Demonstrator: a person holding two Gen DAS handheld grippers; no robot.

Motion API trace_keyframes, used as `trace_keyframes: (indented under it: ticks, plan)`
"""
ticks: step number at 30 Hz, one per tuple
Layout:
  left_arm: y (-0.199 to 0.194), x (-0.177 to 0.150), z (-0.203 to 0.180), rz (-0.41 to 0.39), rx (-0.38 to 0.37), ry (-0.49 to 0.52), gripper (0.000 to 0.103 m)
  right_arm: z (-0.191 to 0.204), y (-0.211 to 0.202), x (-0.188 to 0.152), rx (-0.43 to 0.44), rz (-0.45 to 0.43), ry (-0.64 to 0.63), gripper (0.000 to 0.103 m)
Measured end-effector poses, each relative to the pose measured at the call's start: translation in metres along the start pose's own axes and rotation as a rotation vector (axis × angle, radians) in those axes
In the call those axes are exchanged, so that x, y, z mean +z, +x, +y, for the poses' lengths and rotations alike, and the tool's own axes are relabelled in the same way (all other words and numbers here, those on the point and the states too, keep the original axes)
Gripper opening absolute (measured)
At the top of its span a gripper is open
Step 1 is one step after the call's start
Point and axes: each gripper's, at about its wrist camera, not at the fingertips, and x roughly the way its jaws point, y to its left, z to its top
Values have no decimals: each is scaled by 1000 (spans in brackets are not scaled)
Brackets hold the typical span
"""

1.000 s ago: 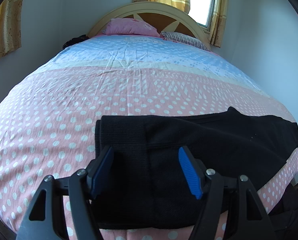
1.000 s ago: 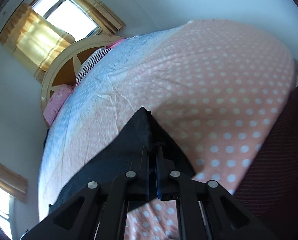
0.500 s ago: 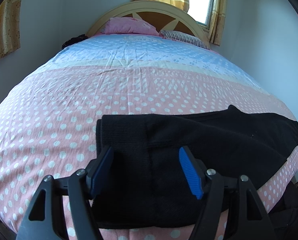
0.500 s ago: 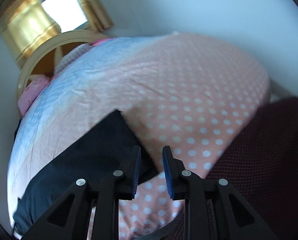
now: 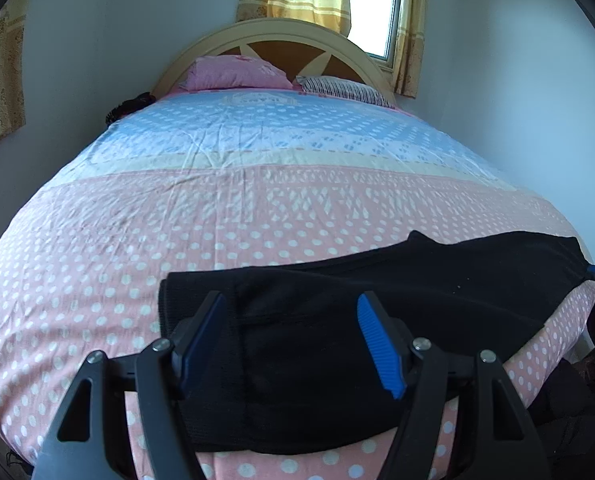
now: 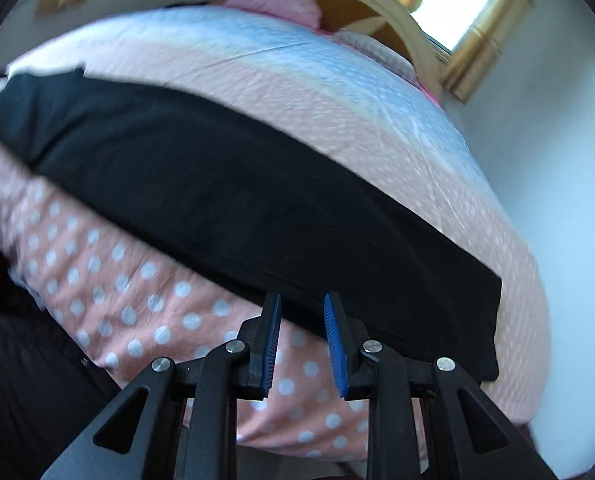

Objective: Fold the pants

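Black pants [image 5: 397, 304] lie flat along the near edge of the bed, legs stretched to the right. They also show in the right wrist view [image 6: 225, 184] as a long dark band. My left gripper [image 5: 293, 336] is open wide and hovers over the waist end, holding nothing. My right gripper [image 6: 300, 332] is open with a narrow gap, empty, at the near edge of the pants by the leg end. The right wrist view is motion-blurred.
The bed [image 5: 137, 208] has a pink polka-dot and blue sheet. A pink pillow [image 5: 237, 74] and a striped pillow [image 5: 341, 88] lie by the headboard. A wall [image 5: 537, 100] stands to the right. Dark maroon fabric [image 6: 25, 380] is below the bed edge.
My right gripper let go of the pant leg end, opened, and swung round along the bed edge. The leg now lies flat. My left gripper stayed open and barely moved.
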Motion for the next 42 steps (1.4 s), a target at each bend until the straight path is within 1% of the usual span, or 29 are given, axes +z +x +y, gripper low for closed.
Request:
trace_keyframes:
  ticks: [5, 8, 10, 13, 15, 17, 19, 22, 25, 27, 28, 29, 31, 33, 34, 35, 37, 38, 39, 41, 42]
  plan:
    - [8, -5, 6, 31, 12, -23, 71, 8, 3, 0, -20, 4, -49, 24]
    - [9, -6, 8, 35, -5, -48, 71, 14, 0, -3, -26, 3, -66, 24]
    - [6, -5, 1, 30, -11, -27, 71, 15, 6, -1, -42, 2, -80, 24]
    - [5, -4, -11, 25, -26, 5, 71, 17, 4, -3, -29, -9, -63, 24]
    - [5, -3, -19, 29, -47, 12, 71, 12, 0, -3, 16, -3, -22, 5]
    - [6, -2, -28, 34, -72, 20, 71, 11, -7, -5, 18, -9, -22, 4]
    - [7, -1, -41, 38, -102, 35, 71, 12, -10, -9, 27, 5, -37, 4]
    - [8, 2, -67, 42, -146, 82, 71, 18, -5, -15, 16, 24, -62, 4]
    - [9, 7, -95, 46, -213, 126, 71, 24, -2, -16, 5, 31, -92, 4]
    - [12, 9, -116, 55, -278, 158, 71, 19, -4, -12, 13, 26, -85, 8]
    - [14, 10, -131, 62, -308, 185, 71, 13, -6, -11, 31, 34, -66, 17]
    - [16, 10, -144, 65, -328, 212, 71, 6, -8, -11, 47, 31, -45, 30]
    - [19, 11, -168, 68, -366, 252, 71, -18, -21, -11, 79, -14, 37, 43]
    - [24, 12, -188, 73, -405, 276, 71, -47, -29, -11, 118, -51, 146, 44]
    - [27, 12, -197, 76, -420, 284, 71, -71, -31, -10, 153, -74, 241, 44]
    - [32, 11, -204, 84, -431, 286, 71, -89, -30, -11, 173, -91, 309, 44]
    - [42, 10, -209, 107, -439, 278, 71, -130, -20, -11, 176, -115, 461, 44]
    - [47, 8, -211, 123, -441, 270, 71, -145, -11, -11, 174, -112, 517, 44]
    - [51, 6, -212, 136, -441, 263, 71, -164, 5, -13, 195, -97, 595, 44]
    - [57, 2, -211, 163, -434, 260, 71, -184, 31, -17, 234, -68, 676, 44]
    - [60, 0, -210, 177, -425, 264, 71, -192, 47, -19, 217, -43, 700, 44]
